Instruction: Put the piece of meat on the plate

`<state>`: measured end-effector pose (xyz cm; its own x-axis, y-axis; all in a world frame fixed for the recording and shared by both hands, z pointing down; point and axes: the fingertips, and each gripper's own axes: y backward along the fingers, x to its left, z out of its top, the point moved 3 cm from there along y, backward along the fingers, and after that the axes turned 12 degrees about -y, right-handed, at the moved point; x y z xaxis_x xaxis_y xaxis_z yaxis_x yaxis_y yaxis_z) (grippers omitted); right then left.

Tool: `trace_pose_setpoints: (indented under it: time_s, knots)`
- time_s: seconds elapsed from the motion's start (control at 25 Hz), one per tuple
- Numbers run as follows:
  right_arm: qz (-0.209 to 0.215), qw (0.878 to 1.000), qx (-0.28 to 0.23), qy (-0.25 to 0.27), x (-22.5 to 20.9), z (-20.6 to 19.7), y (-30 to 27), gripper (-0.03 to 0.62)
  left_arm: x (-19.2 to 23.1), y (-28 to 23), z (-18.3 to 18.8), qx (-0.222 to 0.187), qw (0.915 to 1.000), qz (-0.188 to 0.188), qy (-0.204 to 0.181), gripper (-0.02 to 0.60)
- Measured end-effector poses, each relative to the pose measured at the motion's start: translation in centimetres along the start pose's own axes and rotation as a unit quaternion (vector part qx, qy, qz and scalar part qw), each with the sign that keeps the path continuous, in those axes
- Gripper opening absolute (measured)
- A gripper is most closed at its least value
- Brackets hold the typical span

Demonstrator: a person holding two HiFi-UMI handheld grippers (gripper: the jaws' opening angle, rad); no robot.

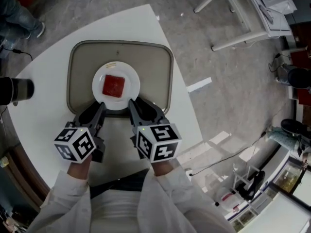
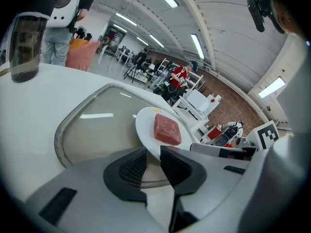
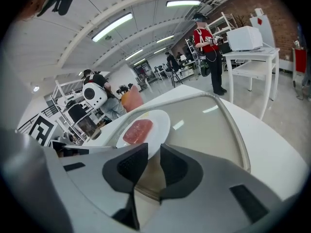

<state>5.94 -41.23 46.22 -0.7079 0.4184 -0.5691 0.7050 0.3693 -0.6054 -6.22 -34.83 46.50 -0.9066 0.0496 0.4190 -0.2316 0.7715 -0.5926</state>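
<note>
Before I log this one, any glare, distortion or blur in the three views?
Head view: sharp, evenly lit, piece of meat clear on the plate. Left gripper view: fisheye bending, dark corners, ceiling-light streaks reflected on the tray. Right gripper view: same bending, reflected streaks on the tray.

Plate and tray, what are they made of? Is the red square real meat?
The plate looks like glossy white ceramic or hard plastic, smooth and bright. The tray looks like beige moulded plastic, with a rounded raised rim and streaks of light mirrored on it. The piece of meat is a neat red block, maybe a toy; I cannot tell.
</note>
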Motion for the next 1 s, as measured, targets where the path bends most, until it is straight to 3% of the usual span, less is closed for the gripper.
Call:
trace_pose_setpoints:
  time_s: [0.36,0.6,1.0]
  knots:
    - [-0.027,0.999,0.026,-0.016,-0.1,-0.5,-0.6,0.084,0.2,0.0,-0.1,0.000,0.9996,0.026,-0.009,0.075]
    - [-0.025,0.999,0.030,-0.010,0.5,-1.6,-0.5,0.086,0.3,0.2,-0.5,0.001,0.9996,0.024,-0.018,0.075]
    - [-0.012,0.999,-0.018,-0.031,2.5,-0.9,1.6,0.086,0.3,1.9,1.1,-0.024,0.9990,0.005,-0.036,0.075]
